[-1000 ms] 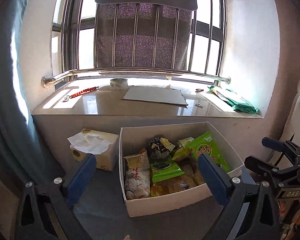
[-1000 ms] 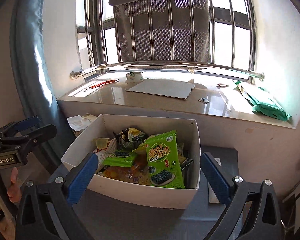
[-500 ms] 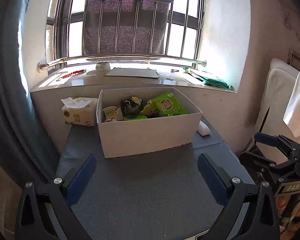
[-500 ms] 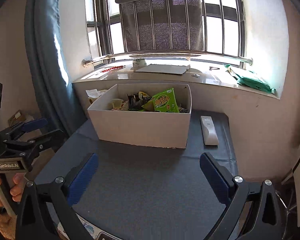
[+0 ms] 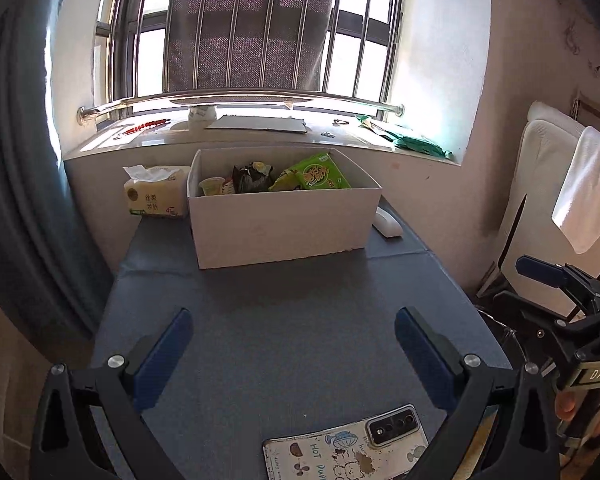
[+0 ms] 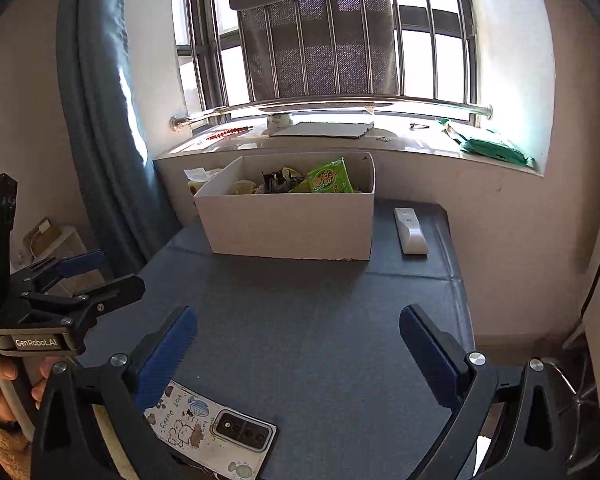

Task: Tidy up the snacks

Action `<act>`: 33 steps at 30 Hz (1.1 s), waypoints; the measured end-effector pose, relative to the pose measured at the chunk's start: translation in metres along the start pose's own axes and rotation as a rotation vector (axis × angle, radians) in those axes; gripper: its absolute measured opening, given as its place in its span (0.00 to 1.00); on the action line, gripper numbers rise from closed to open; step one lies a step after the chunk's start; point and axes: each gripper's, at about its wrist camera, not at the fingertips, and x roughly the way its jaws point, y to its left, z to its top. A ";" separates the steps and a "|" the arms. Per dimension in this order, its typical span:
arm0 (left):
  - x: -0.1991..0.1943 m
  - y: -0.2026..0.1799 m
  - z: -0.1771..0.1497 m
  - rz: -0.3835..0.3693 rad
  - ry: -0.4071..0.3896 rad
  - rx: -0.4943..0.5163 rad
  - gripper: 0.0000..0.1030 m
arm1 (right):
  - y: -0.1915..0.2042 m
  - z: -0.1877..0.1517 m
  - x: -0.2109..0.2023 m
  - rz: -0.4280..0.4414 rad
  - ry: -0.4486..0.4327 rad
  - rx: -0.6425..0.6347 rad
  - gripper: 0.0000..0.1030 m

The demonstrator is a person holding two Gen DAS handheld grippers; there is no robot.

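A white cardboard box (image 5: 280,228) stands at the far end of the blue-grey table (image 5: 292,320). It holds several snack packs, among them a green pack (image 5: 318,174) and a dark pack (image 5: 250,178). The box also shows in the right wrist view (image 6: 288,224), with the green pack (image 6: 330,178) leaning inside. My left gripper (image 5: 292,344) is open and empty, well back from the box over the table's near part. My right gripper (image 6: 296,344) is open and empty, likewise back from the box. Each gripper shows at the edge of the other's view, the right one (image 5: 560,280) and the left one (image 6: 80,276).
A phone in a cartoon case (image 5: 348,444) lies at the near table edge, also in the right wrist view (image 6: 212,428). A white remote (image 6: 410,230) lies right of the box. A tissue pack (image 5: 154,194) stands left of it. The windowsill (image 5: 260,136) runs behind.
Both grippers have pulled far back from the box; it was close below them and now stands at the far end of the table. The phone has come into view.
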 end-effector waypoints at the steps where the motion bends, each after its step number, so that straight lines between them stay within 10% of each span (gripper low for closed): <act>1: 0.000 -0.001 0.001 0.008 0.000 0.005 1.00 | 0.001 0.000 0.000 0.001 0.003 0.000 1.00; 33: -0.003 -0.003 0.006 -0.003 -0.001 0.031 1.00 | 0.001 0.003 -0.004 0.033 -0.001 0.012 1.00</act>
